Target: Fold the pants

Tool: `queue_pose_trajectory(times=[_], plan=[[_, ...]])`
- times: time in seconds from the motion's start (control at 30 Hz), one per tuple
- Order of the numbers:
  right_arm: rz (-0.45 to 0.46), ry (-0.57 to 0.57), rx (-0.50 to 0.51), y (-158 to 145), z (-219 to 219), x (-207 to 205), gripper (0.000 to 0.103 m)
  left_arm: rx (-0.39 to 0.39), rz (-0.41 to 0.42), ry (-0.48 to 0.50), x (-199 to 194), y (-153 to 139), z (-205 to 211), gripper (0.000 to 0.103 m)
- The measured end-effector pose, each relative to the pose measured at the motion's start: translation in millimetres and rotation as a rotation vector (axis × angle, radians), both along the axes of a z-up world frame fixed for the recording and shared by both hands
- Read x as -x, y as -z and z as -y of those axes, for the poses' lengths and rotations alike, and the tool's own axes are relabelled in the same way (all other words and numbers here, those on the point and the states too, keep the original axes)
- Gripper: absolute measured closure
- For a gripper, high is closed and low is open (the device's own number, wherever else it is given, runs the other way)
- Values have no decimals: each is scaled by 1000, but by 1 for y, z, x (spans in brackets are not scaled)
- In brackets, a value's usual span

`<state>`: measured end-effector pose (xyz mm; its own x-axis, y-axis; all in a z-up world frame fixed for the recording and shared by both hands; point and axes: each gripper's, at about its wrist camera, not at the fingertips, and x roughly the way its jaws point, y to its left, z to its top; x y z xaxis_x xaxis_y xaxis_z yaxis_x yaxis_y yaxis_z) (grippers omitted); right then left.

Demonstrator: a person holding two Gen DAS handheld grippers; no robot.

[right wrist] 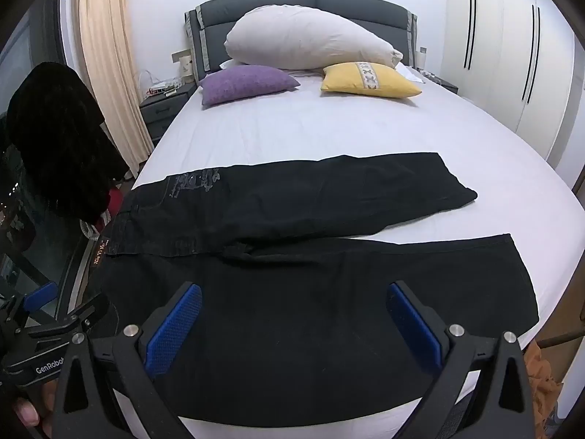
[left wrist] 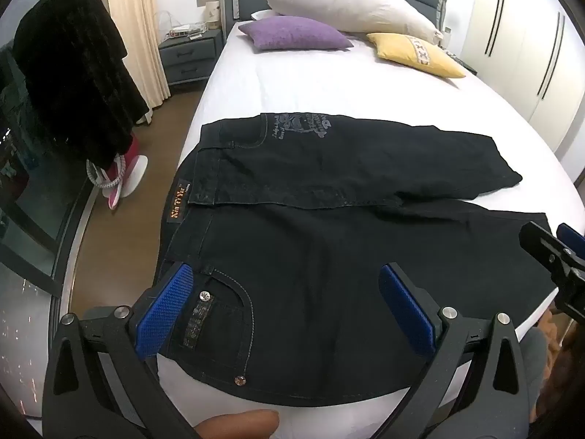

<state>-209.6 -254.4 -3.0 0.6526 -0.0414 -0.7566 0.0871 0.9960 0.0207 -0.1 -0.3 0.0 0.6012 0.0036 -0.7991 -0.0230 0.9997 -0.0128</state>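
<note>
Black jeans (left wrist: 329, 226) lie flat across the foot of a white bed (left wrist: 310, 84), waistband at the left, both legs stretched to the right with a gap between them. My left gripper (left wrist: 289, 292) is open, hovering over the near hip pocket by the waistband. My right gripper (right wrist: 292, 314) is open, hovering over the near leg of the jeans (right wrist: 310, 256). The right gripper also shows at the right edge of the left wrist view (left wrist: 555, 252). The left gripper shows at the lower left of the right wrist view (right wrist: 47, 329).
A purple cushion (right wrist: 246, 82), a yellow cushion (right wrist: 369, 80) and a large white pillow (right wrist: 307, 42) lie at the headboard. A nightstand (left wrist: 190, 55) and a dark garment on a stand (left wrist: 73, 73) are left of the bed. White wardrobes (right wrist: 512, 55) stand at the right.
</note>
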Motion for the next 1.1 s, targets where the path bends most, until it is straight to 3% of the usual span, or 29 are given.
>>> queue_pose_trajectory(times=[1.1], plan=[[-130,-17,11,37,-11,-4,0,-7,-33,-4,-1,17,-2,0]])
